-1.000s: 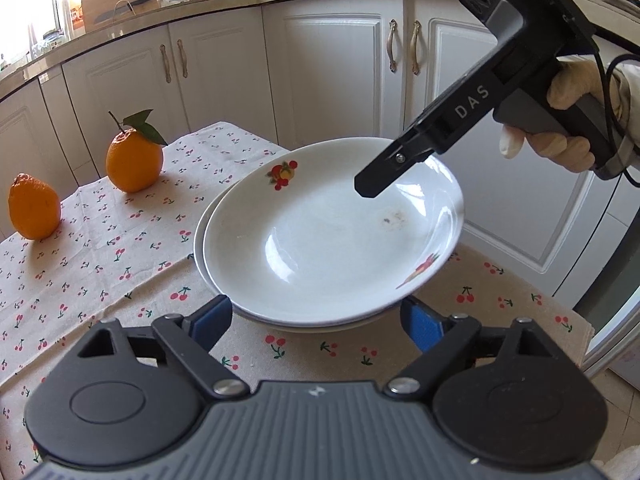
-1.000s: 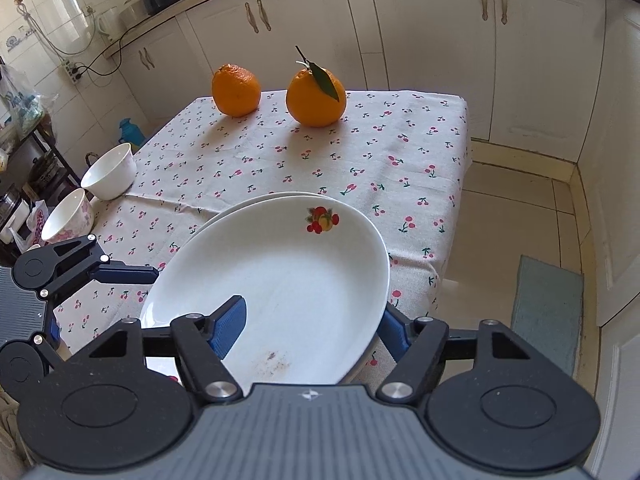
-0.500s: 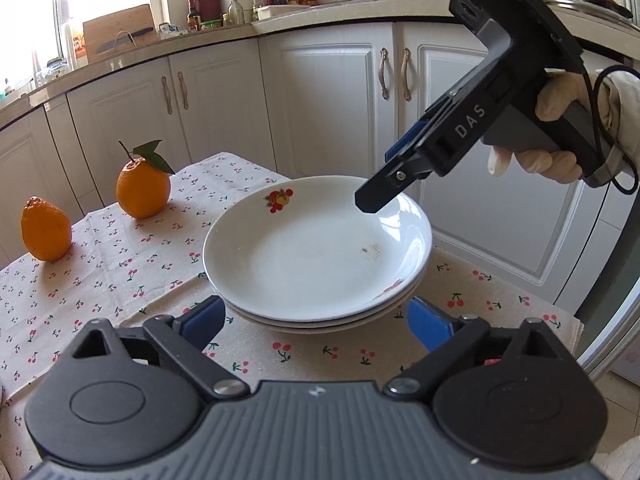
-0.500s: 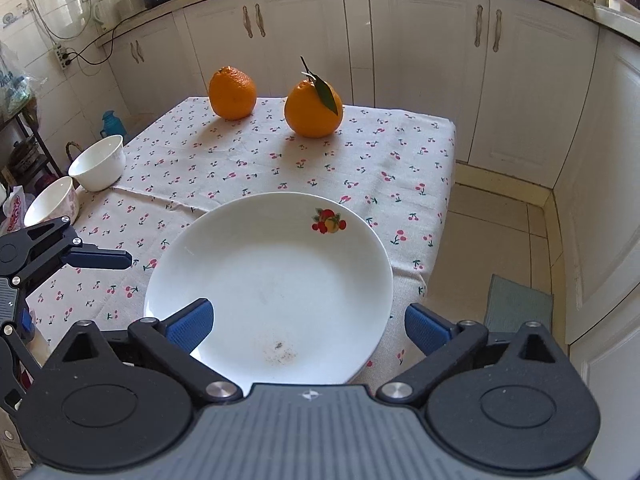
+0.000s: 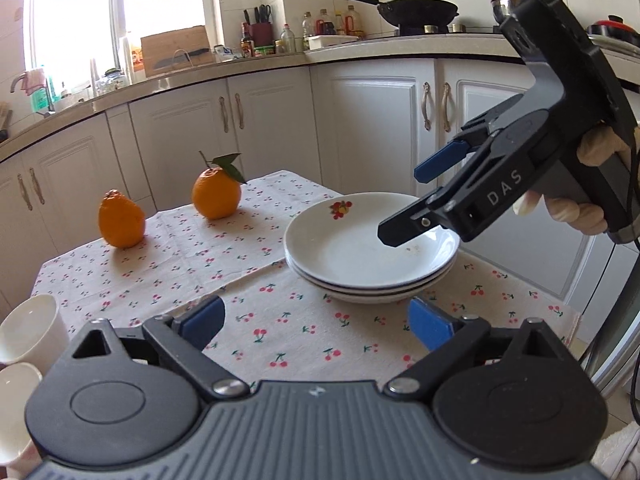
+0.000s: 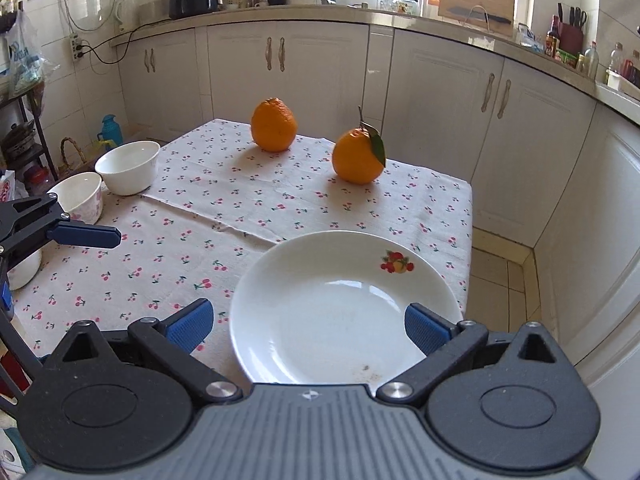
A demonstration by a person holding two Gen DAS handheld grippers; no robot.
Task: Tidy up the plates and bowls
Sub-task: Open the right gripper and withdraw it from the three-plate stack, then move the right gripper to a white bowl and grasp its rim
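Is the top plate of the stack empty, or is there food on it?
Empty. The top plate holds no food; only a few small brown specks near its edge and a printed fruit picture show.

Stacked white plates (image 5: 372, 256) sit on the cherry-print tablecloth (image 5: 248, 280), right tool (image 5: 416, 200) spread above them.

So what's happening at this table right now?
A person holds a gripper in each hand over a cherry-print tablecloth. The plates sit stacked near the table's corner, and neither gripper holds anything: the left gripper and right gripper are both open. Two white bowls wait at the far side, beside two oranges.
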